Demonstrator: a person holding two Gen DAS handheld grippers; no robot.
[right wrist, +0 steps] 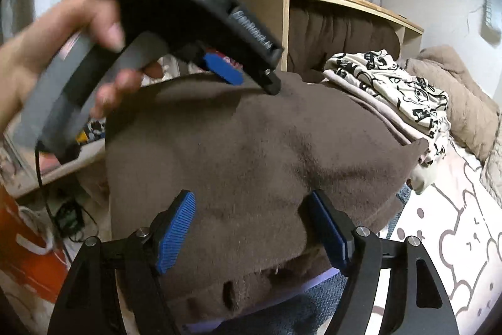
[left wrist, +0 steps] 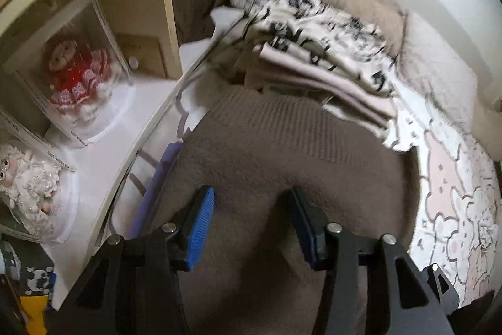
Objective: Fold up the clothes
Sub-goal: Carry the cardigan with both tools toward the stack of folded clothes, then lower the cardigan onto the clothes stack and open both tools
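just above the brown fleece garment [right wrist: 251, 153], the right tool [right wrist: 251, 228] and left tool [left wrist: 251, 225] hang spread, pinching nothing. the garment lies on the bed [right wrist: 445, 228], beside a stack of folded clothes [right wrist: 392, 90] and a shelf [left wrist: 166, 8].

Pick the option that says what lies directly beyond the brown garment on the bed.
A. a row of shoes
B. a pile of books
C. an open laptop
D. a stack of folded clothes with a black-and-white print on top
D: beyond the brown garment sits a stack of folded clothes, its top piece cream with a black print.
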